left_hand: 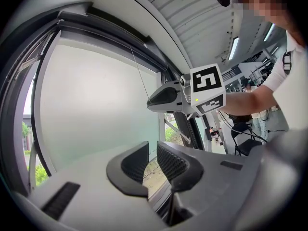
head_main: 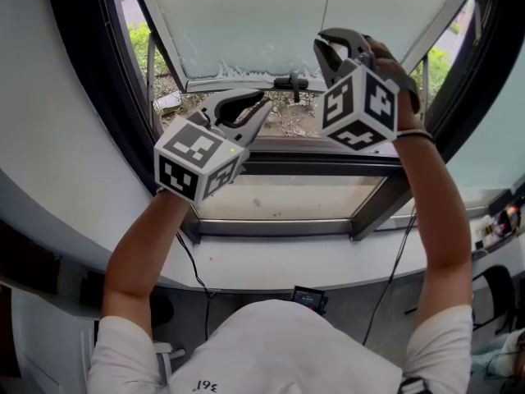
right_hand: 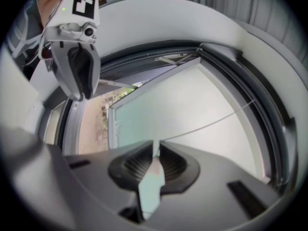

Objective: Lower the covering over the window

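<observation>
Frosted blind (head_main: 262, 23), one cord (right_hand: 211, 119): right tongs (right_hand: 156, 150) pinch the cord, left tongs (left_hand: 153, 154) stand slightly apart.

The roller blind (head_main: 271, 23) is a pale, frosted sheet with a faint green cast. It fills the upper centre of the head view and hangs flat against the window (head_main: 82, 80), whose frame is dark. Its bottom edge (head_main: 246, 79) sits partway down (a slightly ragged pale fringe shows along it). The strip of glass below it is uncovered, with bare ground and greenery visible through it. A thin pull cord (head_main: 329, 2) runs taut and straight down the blind's face, right of centre. Its lower end enters the nearly closed jaws of the right hand-held gripper (right_hand: 156, 148).
</observation>
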A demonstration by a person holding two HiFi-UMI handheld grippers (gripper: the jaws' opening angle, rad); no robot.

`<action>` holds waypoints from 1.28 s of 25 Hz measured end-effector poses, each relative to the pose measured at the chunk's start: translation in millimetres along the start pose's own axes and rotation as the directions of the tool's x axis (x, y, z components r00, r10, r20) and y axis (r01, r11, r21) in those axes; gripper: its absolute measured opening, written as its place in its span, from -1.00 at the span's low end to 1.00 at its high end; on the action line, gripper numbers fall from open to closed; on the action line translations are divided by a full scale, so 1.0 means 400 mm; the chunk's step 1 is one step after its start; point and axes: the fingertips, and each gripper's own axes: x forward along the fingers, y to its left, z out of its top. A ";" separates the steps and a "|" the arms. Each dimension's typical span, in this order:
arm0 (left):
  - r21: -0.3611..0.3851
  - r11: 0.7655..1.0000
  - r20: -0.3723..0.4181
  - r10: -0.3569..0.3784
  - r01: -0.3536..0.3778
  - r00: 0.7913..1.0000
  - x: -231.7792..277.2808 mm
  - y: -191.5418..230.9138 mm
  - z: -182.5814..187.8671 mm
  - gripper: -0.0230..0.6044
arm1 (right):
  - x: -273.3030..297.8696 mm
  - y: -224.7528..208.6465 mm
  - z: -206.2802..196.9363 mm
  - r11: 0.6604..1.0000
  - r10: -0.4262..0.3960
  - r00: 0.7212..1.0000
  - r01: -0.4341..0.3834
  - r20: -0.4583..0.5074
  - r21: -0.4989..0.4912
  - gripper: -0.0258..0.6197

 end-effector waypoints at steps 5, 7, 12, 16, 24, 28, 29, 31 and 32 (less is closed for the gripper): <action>-0.008 1.000 -0.004 -0.015 0.015 1.000 0.005 -0.005 -0.015 -0.78 | 0.001 0.036 -0.023 0.989 0.021 0.998 -0.028 -0.053 -0.143 -0.76; -0.012 1.000 -0.005 -0.022 0.022 1.000 0.009 -0.008 -0.020 -0.77 | -0.002 0.044 -0.031 0.986 0.029 0.997 -0.040 -0.070 -0.162 -0.76; -0.010 1.000 -0.003 -0.026 0.026 1.000 0.005 -0.002 -0.020 -0.77 | -0.010 0.067 -0.038 0.968 0.030 0.994 -0.056 -0.109 -0.245 -0.76; -0.001 1.000 0.002 -0.015 0.015 1.000 -0.006 0.020 -0.013 -0.78 | -0.014 0.104 -0.056 0.958 0.052 0.990 -0.086 -0.131 -0.272 -0.76; 0.008 1.000 0.004 0.003 -0.003 1.000 -0.018 0.040 -0.016 -0.77 | -0.018 0.189 -0.081 0.936 0.106 0.980 -0.156 -0.170 -0.315 -0.76; 0.012 1.000 0.003 0.002 -0.002 1.000 -0.020 0.038 -0.020 -0.77 | -0.020 0.275 -0.105 0.914 0.158 0.967 -0.220 -0.199 -0.342 -0.76; 0.013 1.000 0.002 0.000 0.000 1.000 -0.019 0.038 -0.022 -0.78 | -0.021 0.291 -0.113 0.913 0.170 0.964 -0.232 -0.204 -0.335 -0.76; 0.014 1.000 -0.001 -0.003 0.003 1.000 -0.016 0.038 -0.026 -0.77 | -0.024 0.318 -0.130 0.912 0.198 0.956 -0.261 -0.215 -0.318 -0.76; 0.014 1.000 -0.002 -0.004 0.004 1.000 -0.015 0.038 -0.028 -0.77 | -0.025 0.328 -0.138 0.910 0.205 0.954 -0.269 -0.220 -0.315 -0.76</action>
